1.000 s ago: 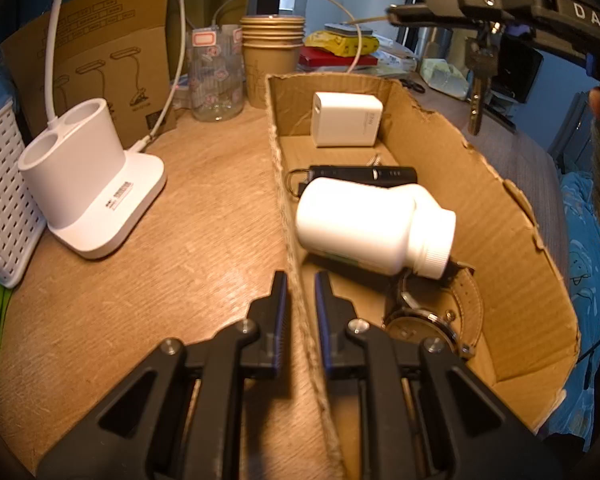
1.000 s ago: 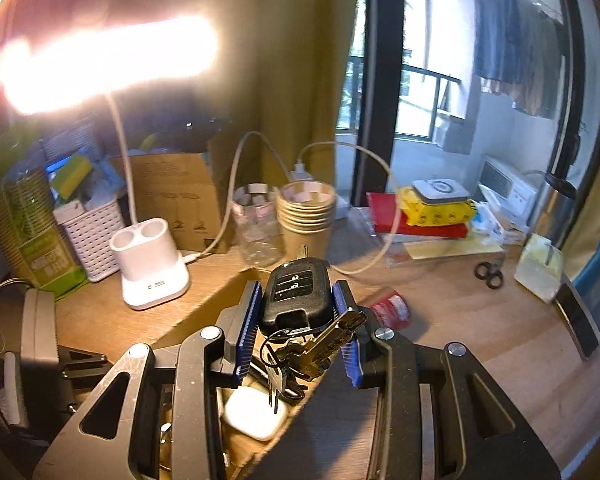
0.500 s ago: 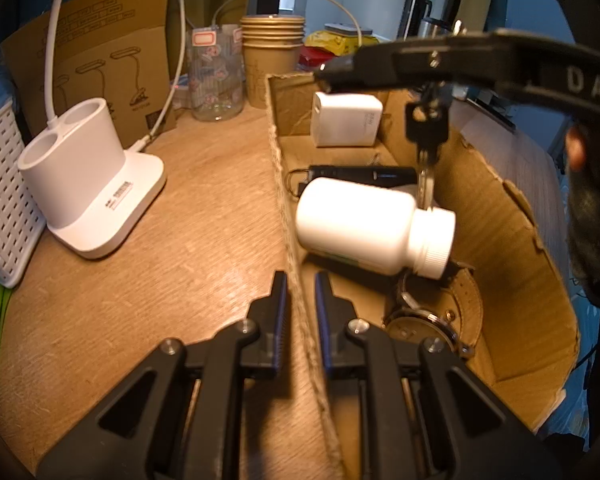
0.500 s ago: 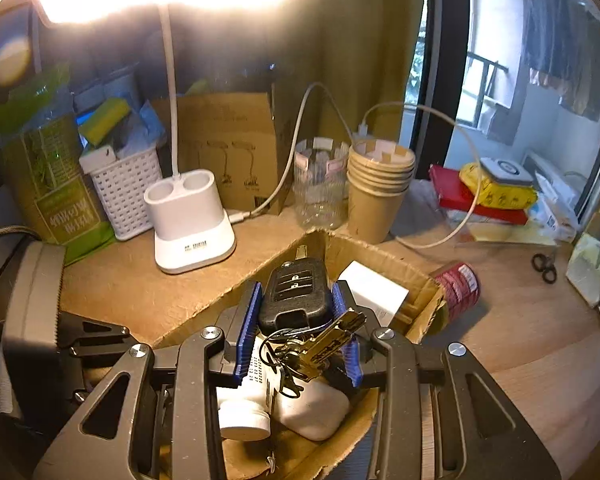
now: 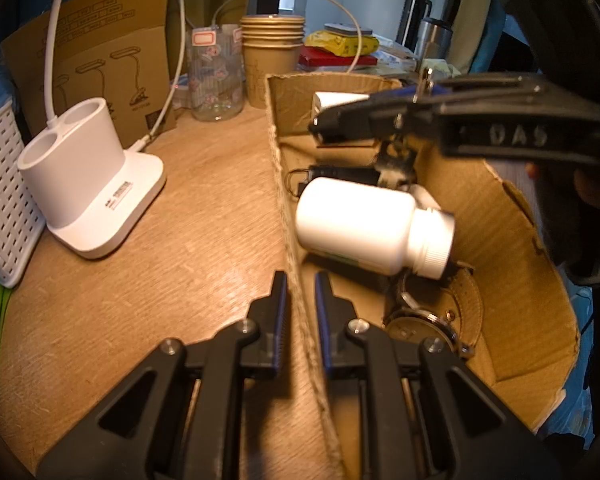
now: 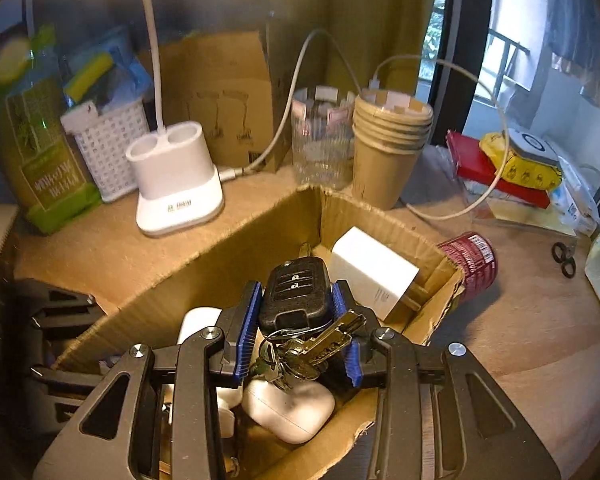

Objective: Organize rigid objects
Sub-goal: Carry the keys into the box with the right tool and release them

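Observation:
An open cardboard box (image 5: 496, 236) lies on the wooden table. My left gripper (image 5: 300, 280) is shut on the box's left wall. My right gripper (image 6: 296, 292) is shut on a black car key fob (image 6: 296, 288), with a bunch of keys (image 6: 316, 348) dangling under it. In the left wrist view the right gripper (image 5: 340, 120) hangs low over the box's far half, the keys (image 5: 394, 160) just above a white bottle (image 5: 372, 228) lying on its side. Also in the box are a white charger cube (image 6: 372, 268), a white earbud case (image 6: 288, 404), a black device (image 5: 340, 172) and a wristwatch (image 5: 420, 328).
Left of the box stands a white lamp base (image 5: 88, 184) with its cable, and a white basket (image 5: 0, 208). Behind are a glass (image 5: 216, 72), stacked paper cups (image 5: 272, 52) and a cardboard sheet (image 5: 96, 52). A red can (image 6: 470, 260) lies right of the box.
My right gripper has come down and leftward with the keys, from above the box's far right rim to low inside the box. The left gripper has stayed on the box wall.

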A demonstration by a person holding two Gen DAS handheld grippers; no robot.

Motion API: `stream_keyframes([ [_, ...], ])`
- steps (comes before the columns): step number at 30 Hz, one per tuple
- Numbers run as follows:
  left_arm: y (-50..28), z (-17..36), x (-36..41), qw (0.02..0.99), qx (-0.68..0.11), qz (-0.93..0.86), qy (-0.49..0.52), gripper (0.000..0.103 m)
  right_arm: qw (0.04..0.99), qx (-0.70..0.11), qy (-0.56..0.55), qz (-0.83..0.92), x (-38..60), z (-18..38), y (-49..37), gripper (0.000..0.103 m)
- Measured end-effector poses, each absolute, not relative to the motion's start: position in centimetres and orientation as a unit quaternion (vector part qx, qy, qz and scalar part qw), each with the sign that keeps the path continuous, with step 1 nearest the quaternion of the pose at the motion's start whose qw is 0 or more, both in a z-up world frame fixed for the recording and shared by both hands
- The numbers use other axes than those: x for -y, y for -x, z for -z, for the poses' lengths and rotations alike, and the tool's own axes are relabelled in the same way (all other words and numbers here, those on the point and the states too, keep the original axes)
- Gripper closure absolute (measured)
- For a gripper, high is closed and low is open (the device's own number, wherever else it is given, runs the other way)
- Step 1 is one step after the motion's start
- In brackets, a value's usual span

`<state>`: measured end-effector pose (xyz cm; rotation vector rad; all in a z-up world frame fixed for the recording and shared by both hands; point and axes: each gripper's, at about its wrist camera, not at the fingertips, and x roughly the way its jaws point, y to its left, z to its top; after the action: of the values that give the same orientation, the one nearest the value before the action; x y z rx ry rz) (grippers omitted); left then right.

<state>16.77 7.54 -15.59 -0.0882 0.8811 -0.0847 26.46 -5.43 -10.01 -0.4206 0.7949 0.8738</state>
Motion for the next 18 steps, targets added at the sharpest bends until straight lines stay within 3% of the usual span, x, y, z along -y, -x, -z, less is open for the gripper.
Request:
stream_keyframes([
  [18,-16.8,15.6,-7.5,0.903,-0.426,0.041,0.043,0.088,0.801,-0.385,0.247,-0.386,5.3,11.3,-27.1,0.065],
])
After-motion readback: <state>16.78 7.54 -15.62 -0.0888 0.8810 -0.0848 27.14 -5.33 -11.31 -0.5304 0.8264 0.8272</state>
